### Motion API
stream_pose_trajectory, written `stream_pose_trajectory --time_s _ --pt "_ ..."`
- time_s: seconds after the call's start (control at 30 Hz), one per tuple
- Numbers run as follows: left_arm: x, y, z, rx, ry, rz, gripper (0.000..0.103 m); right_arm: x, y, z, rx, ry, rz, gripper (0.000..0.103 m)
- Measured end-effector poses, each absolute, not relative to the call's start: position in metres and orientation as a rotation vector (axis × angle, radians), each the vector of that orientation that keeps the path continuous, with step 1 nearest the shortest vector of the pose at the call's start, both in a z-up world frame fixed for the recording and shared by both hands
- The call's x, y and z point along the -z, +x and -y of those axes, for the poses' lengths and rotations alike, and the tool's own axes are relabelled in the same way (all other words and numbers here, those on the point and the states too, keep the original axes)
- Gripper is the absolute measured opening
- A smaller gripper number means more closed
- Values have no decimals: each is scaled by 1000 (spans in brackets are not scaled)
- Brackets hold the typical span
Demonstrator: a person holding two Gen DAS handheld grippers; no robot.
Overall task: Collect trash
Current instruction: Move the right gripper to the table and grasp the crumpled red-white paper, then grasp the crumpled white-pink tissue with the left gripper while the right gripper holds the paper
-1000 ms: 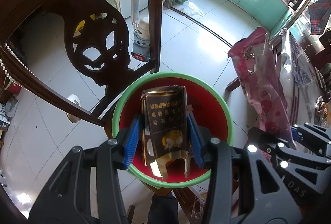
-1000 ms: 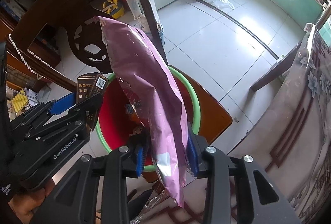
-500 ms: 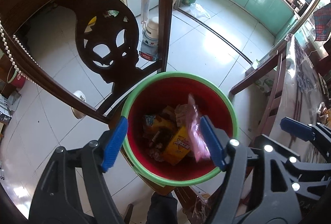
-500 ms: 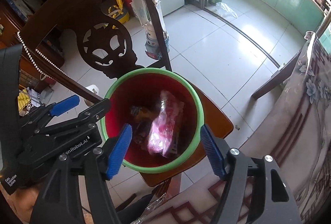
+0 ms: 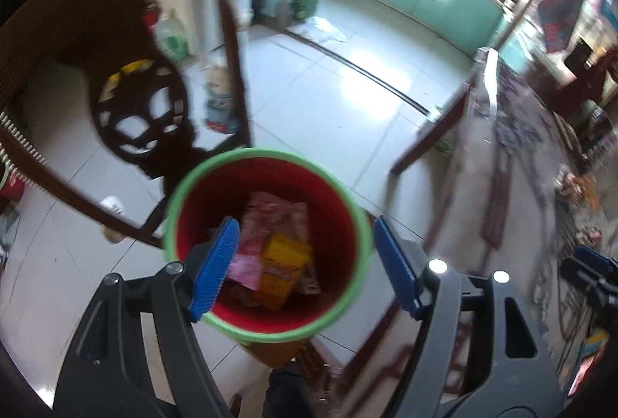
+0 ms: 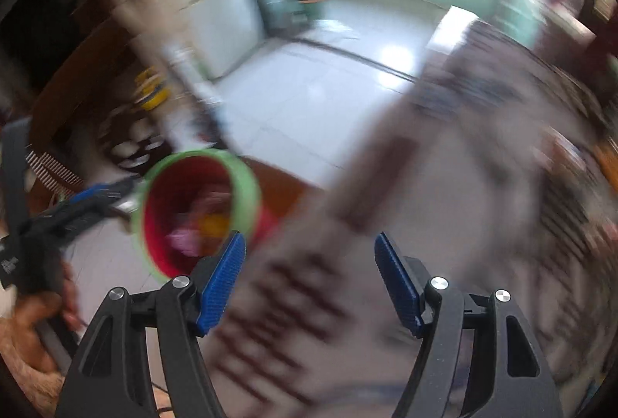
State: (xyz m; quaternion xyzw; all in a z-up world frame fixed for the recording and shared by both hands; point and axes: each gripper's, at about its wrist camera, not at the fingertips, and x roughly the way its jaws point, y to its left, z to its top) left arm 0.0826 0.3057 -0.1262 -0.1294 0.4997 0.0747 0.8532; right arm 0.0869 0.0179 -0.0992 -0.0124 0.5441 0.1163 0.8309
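My left gripper hangs over the bin, its blue fingers spread wide with nothing between them. The bin is a round pail, red inside with a light green rim, and it stands on a brown wooden chair seat, close against the dark carved chair back. Inside lie the wrappers: a pink packet with a crumpled, glossy look leans toward the far wall, and a yellow-orange packet lies just in front of it, touching it. Darker scraps sit beneath them, too blurred to name.

My right gripper has its fingers spread as well, holding nothing. It is above the patterned tablecloth, which is smeared by blur. From this side the bin sits to the left of the fingers, near the cloth's edge, with the pink and yellow showing as soft patches inside. My left gripper shows just beside the bin's left rim, over the white tiled floor
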Motion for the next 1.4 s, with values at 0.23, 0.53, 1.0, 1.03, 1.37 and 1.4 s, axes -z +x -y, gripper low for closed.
stream_pose_trajectory --time_s 0.23,0.53,1.0,1.03,1.37,1.4 --pt "108 94 -211 -7 -211 -1027 70 89 93 211 163 169 -1111 73" --pt "75 98 -59 179 -160 -989 73 172 163 339 248 302 -1258 78" --pt "99 196 97 212 -215 -974 80 137 94 370 33 358 -1086 45" --pt "110 212 106 199 -225 -974 80 134 86 370 23 365 -1082 46" --pt "189 280 130 49 -360 -1126 69 123 61 368 4 365 -1063 47" --pt "192 281 131 56 -358 -1134 56 123 63 368 5 363 -1061 47"
